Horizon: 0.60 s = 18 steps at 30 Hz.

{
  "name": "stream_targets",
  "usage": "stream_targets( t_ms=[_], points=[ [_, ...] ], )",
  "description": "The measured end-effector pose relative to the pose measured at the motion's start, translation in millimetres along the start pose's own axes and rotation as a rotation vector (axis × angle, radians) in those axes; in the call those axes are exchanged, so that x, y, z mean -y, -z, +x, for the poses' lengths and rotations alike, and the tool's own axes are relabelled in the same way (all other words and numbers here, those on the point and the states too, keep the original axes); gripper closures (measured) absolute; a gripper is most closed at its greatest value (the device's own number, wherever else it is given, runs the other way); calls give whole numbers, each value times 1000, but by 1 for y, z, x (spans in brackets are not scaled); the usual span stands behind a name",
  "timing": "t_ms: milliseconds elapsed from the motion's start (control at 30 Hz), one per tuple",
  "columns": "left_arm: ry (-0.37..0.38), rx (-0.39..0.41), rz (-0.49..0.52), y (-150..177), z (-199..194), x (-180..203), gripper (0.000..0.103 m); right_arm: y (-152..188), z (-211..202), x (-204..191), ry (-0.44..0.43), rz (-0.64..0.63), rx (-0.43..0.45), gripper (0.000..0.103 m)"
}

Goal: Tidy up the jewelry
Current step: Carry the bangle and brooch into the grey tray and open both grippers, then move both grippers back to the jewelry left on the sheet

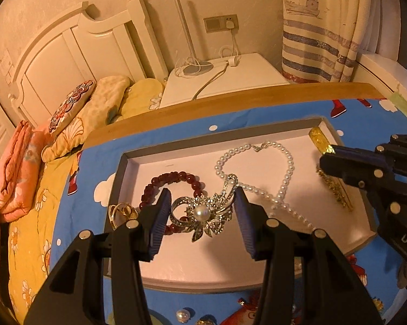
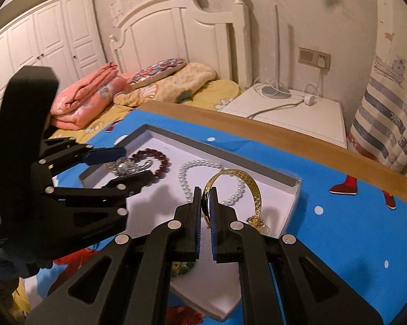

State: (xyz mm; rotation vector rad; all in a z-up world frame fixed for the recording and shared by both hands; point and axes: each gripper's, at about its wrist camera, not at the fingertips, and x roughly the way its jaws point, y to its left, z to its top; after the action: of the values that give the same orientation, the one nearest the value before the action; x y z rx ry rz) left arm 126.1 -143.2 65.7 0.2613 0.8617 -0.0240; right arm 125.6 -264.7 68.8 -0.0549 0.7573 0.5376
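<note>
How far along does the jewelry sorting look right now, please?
Done: the red bead bracelet and pearl necklace lie in the tray. In hand: left gripper holds the brooch, right gripper the gold bracelet. Left: a pearl piece outside.

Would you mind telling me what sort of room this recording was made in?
Most likely a bedroom: a bed with a white headboard and pillows, a white wardrobe, and a nightstand.

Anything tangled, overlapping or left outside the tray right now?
Yes. The silver brooch in the left gripper overlaps the red bead bracelet and the pearl necklace, so the pile looks tangled. A pearl piece lies on the blue cloth, outside the tray.
</note>
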Motion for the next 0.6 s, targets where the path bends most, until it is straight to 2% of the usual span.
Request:
stream_targets(
  t_ms=[100,133,167,200,233,267,367,433,500,600],
  points=[
    [-24,-21,4,0,7,-3,52,-2,10,3,-13,28,-30,92],
    [-43,-23,6,1,9,-4,39,-1,13,3,-5,36,-50,89],
    [-62,-19,8,2,8,-5,25,0,13,4,-2,44,-59,81],
    [-76,-3,12,4,4,-7,20,2,10,4,-3,54,-57,66],
    [-88,10,15,6,0,-9,15,4,4,5,2,66,-42,56],
    [-109,22,19,8,-4,-11,12,7,-3,4,8,74,-24,39],
    [-207,63,5,24,-26,-25,8,16,-35,1,22,71,33,36],
    [-233,88,-32,41,-44,-40,3,28,-58,0,42,80,61,35],
    [-235,98,-66,62,-60,-55,3,45,-79,3,57,107,71,27],
    [-209,101,-88,101,-78,-74,3,73,-98,7,76,152,64,25]
  ],
)
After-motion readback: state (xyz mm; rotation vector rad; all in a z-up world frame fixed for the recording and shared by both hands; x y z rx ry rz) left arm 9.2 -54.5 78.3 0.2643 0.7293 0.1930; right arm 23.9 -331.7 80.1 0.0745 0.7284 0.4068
